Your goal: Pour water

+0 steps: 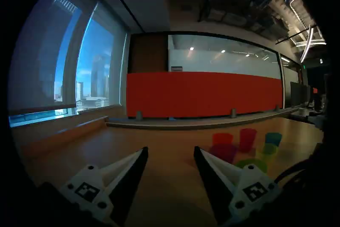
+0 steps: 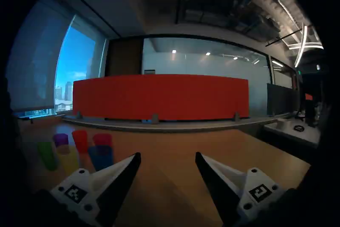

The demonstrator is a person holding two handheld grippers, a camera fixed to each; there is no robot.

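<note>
Several coloured plastic cups stand grouped on a wooden table (image 1: 170, 142). In the left gripper view they sit to the right: an orange cup (image 1: 222, 138), a red cup (image 1: 247, 137), a teal cup (image 1: 273, 138), a magenta cup (image 1: 223, 151) and a green cup (image 1: 252, 164) behind the right finger. My left gripper (image 1: 170, 152) is open and holds nothing. In the right gripper view the cups are at the left: a green cup (image 2: 46, 154), a purple cup (image 2: 60, 139), a red cup (image 2: 80, 140), a blue cup (image 2: 101, 155). My right gripper (image 2: 167, 158) is open and apart from them.
A red divider panel (image 2: 161, 97) runs along the table's far edge, with a glass wall behind it. Large windows (image 1: 85, 74) are on the left. A side desk (image 2: 293, 131) with small items stands at the right.
</note>
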